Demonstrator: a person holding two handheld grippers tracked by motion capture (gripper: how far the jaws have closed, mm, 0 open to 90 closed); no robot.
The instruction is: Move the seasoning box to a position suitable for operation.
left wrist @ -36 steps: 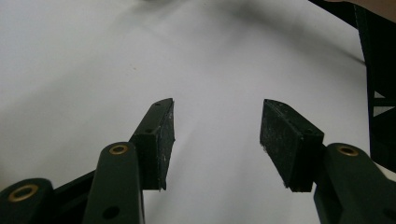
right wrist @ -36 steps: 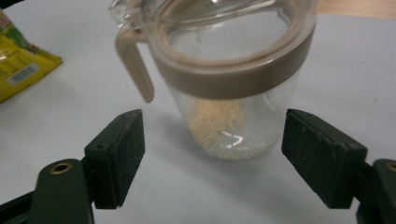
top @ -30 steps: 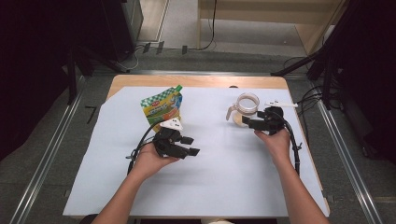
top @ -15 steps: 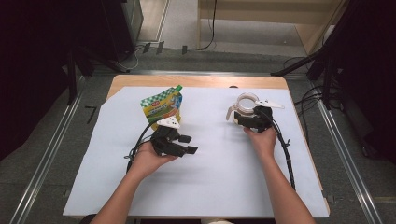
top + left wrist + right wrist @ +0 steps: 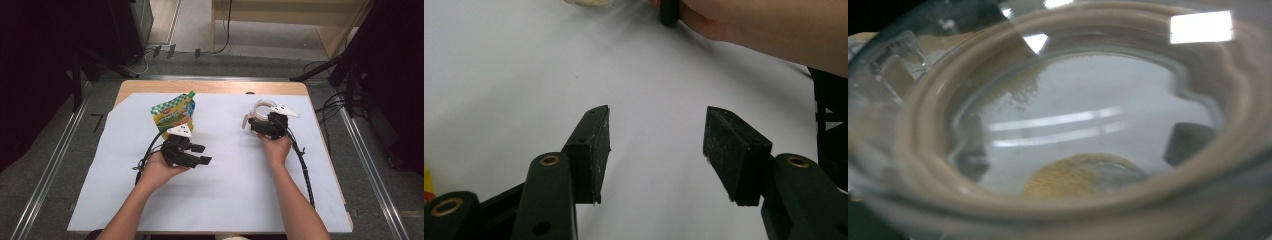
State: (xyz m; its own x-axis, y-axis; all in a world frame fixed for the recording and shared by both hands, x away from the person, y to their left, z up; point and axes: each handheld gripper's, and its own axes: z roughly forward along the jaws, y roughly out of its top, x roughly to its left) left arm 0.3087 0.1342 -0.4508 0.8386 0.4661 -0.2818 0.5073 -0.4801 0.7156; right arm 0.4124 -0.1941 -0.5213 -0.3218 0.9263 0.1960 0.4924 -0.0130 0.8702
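1. Desk (image 5: 220, 200): wooden top under a white sheet; the person's forearms enter from 6 o'clock in the high view.
2. Jar (image 5: 260, 111): clear glass with a beige lid ring, standing at about 1 o'clock on the sheet. In the right gripper view its lid (image 5: 1068, 120) sits right against the lens, with a yellowish powder visible through the glass.
3. Right gripper (image 5: 262, 126): pressed up against the jar on its 6 o'clock side. Its jaws have just been opening; dark shapes seen through the glass suggest the pads flank the jar, but whether they press on it I cannot tell.
4. Left gripper (image 5: 656, 150): held low over bare sheet near the desk's centre-left, jaws spread with nothing between them, pointing towards 3 o'clock.
5. Pouch (image 5: 173, 114): green and yellow snack bag with a green corner, lying at 11 o'clock, just beyond the left gripper. It carries a red brand patch; the lettering is too small to read.
6. Step in hand, as judged: taking hold of the jar at its lid.
7. Next move, as judged: close the right jaws squarely on the lid rim; the glass looks slippery, so the left gripper may need to steady the body.
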